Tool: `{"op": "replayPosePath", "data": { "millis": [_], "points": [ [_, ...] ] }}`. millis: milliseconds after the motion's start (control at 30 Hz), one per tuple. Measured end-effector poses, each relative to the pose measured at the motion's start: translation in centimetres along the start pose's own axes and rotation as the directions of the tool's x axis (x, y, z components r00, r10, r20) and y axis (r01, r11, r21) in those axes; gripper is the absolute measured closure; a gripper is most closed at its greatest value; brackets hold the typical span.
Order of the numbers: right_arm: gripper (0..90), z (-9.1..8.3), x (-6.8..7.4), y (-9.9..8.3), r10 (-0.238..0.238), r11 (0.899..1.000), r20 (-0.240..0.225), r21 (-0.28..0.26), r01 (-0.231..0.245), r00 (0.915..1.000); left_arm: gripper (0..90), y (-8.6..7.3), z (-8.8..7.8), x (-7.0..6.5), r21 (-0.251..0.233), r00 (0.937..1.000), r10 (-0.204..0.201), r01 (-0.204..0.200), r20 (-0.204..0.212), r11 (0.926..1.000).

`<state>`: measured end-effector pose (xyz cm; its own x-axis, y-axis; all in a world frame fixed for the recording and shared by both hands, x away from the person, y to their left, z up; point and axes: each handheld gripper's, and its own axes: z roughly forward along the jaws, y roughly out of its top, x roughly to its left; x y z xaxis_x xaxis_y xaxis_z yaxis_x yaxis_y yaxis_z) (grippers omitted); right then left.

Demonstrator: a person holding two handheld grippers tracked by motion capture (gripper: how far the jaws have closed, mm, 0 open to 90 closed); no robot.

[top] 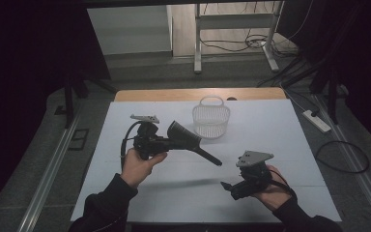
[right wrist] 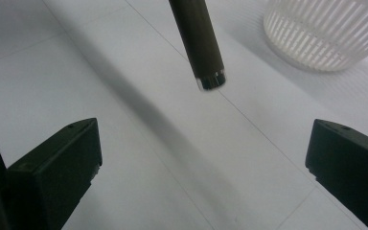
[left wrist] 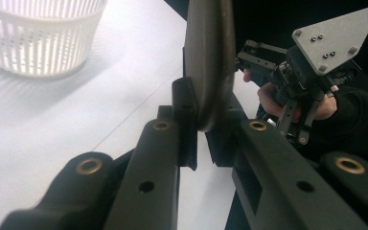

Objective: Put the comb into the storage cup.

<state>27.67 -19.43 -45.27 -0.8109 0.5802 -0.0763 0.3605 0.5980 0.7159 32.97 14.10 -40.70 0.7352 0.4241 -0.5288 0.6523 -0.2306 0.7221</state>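
Note:
My left gripper [top: 170, 141] is shut on the wide head of a black brush [top: 183, 135] and holds it above the white table [top: 145, 193]. The brush's long handle [top: 208, 157] slants down to the right. In the left gripper view both pads clamp the brush's dark edge [left wrist: 210, 72]. My right gripper [top: 228, 187] stands open a little below and right of the handle tip, with nothing between its jaws. In the right gripper view the handle's silver-capped end [right wrist: 210, 79] hangs ahead of the wide-open gripper [right wrist: 203, 143], apart from it.
A white slatted basket [top: 211, 120] with a hoop handle stands upright at the table's far middle, just behind the brush; it is also in the left gripper view [left wrist: 43, 33] and the right gripper view [right wrist: 326, 33]. Floor cables and a power strip [top: 316, 121] lie to the right.

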Motion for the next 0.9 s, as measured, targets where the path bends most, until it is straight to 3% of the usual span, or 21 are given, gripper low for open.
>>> {"op": "replayPosePath", "data": {
  "millis": [533, 900],
  "points": [
    [0.0, -0.3, -0.5, -0.8, -0.002, 0.999, 0.006, 0.043, 0.002, 1.0000, 82.8, 0.1, -1.6, 0.5, -0.038, 0.9992, -0.003, 0.002, -0.040, 0.9993],
    [0.0, -0.8, -0.4, -1.3, 0.001, 0.999, 0.008, 0.043, -0.001, 1.0000, 82.8, 0.4, -2.5, 0.6, -0.060, 0.9982, 0.001, -0.005, -0.060, 0.9982]
  ]
}}
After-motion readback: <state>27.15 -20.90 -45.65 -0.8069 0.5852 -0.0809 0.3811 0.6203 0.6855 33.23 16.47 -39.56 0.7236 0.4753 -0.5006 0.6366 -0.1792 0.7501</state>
